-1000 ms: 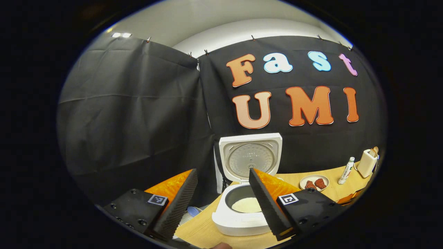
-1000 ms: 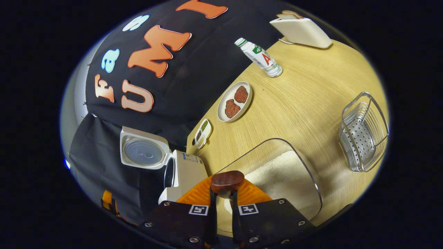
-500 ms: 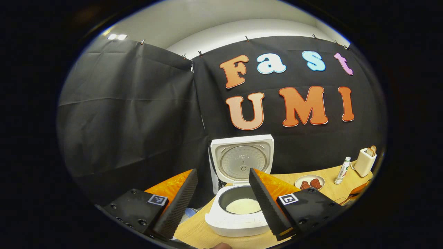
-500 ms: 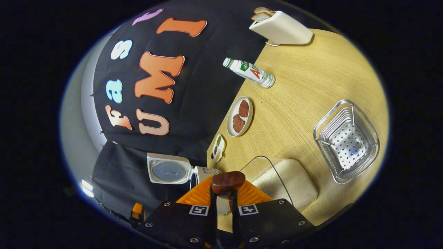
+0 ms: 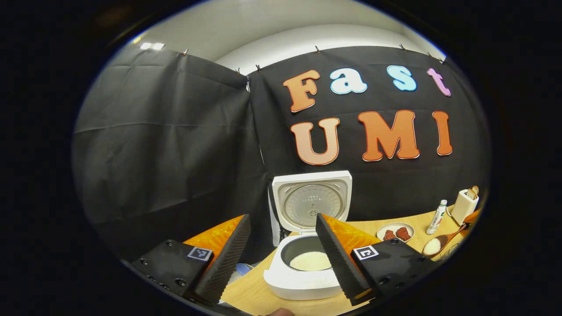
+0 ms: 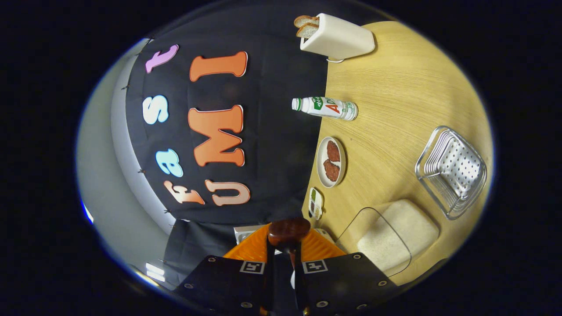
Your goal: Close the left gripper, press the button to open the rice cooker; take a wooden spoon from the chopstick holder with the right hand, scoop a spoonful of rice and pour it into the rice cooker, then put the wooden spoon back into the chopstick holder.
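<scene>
Spoonful of rice held up, white rice cooker standing open

My left gripper [image 5: 281, 259] hangs with its jaws wide and empty; between them, at six o'clock, sits the white rice cooker [image 5: 303, 274] on the pale wooden worktop [image 5: 254, 294], lid [image 5: 312, 202] upright, rice in its pot. At four o'clock the brown wooden spoon [image 5: 439, 243] carries a white heap of rice, near the small white plate of red pieces [image 5: 396, 231]. My right gripper [image 6: 284, 259] has its jaws narrow, clamped on the spoon's handle [image 6: 288, 231]. The clear rice container [image 6: 395, 235] lies at four o'clock, the wire basket [image 6: 454, 169] at three, the bottle [image 6: 327, 108] and cream toaster [image 6: 338, 39] near one.
</scene>
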